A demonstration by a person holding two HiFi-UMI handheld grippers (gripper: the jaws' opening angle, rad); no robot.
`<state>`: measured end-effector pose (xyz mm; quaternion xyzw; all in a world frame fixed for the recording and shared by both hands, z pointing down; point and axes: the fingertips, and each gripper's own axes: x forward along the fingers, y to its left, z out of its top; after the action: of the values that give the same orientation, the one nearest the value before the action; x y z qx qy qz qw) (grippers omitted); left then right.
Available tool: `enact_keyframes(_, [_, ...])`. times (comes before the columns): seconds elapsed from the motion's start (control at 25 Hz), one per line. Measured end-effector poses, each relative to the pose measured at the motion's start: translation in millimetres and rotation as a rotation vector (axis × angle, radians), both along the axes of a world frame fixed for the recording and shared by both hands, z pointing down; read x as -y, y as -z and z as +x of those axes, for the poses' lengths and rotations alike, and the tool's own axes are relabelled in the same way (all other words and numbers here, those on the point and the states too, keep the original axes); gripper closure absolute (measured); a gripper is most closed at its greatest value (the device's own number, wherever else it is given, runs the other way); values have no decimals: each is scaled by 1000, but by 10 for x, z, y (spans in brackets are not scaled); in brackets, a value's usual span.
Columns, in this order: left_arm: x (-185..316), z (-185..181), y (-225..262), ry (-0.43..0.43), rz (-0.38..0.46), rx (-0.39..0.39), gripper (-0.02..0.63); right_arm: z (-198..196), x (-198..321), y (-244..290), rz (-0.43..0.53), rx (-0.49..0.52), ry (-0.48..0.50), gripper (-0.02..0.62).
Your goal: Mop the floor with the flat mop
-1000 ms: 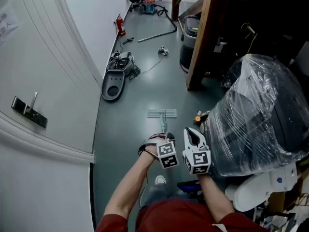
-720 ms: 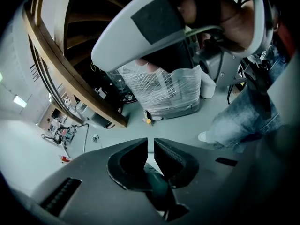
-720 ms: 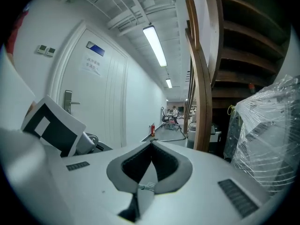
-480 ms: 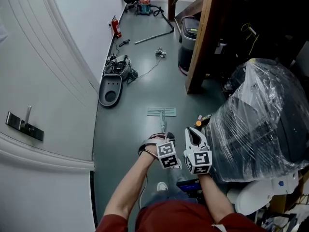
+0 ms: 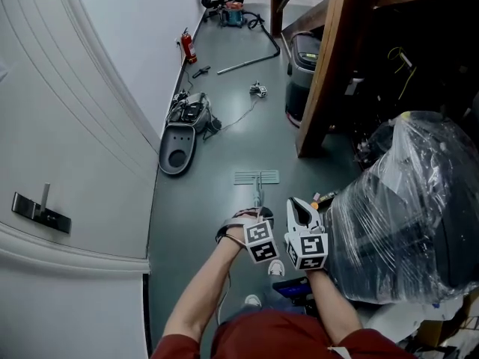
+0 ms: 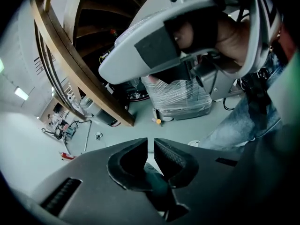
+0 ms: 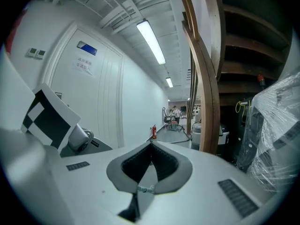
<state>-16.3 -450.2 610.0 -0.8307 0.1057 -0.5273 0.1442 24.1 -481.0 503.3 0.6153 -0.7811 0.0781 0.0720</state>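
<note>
The flat mop's grey head lies flat on the green-grey floor, ahead of me. Its thin handle runs back from the head to my left gripper. In the left gripper view that gripper is shut on the dark mop handle, which sits in the hollow behind the jaw tips. My right gripper is just right of the handle and apart from it. In the right gripper view its jaws meet at the tips with nothing between them.
A white door with a lever handle fills the left. On the floor ahead are a grey oval base, a red extinguisher and a metal tube. A wooden post, a bin and a plastic-wrapped bundle crowd the right.
The mop head has slid a little forward along the floor, closer to the wooden post's foot. Both grippers keep the same hold and spacing.
</note>
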Motion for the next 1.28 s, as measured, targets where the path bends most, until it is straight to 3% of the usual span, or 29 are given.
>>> enact_keyframes(0.88, [1501,739,9,49,9,11,554,946,1402,28,19,22,12,578])
enact_keyframes(1.28, [1990,599,-95,14,19,23,554,738,1911,-50,-3,5,13,578])
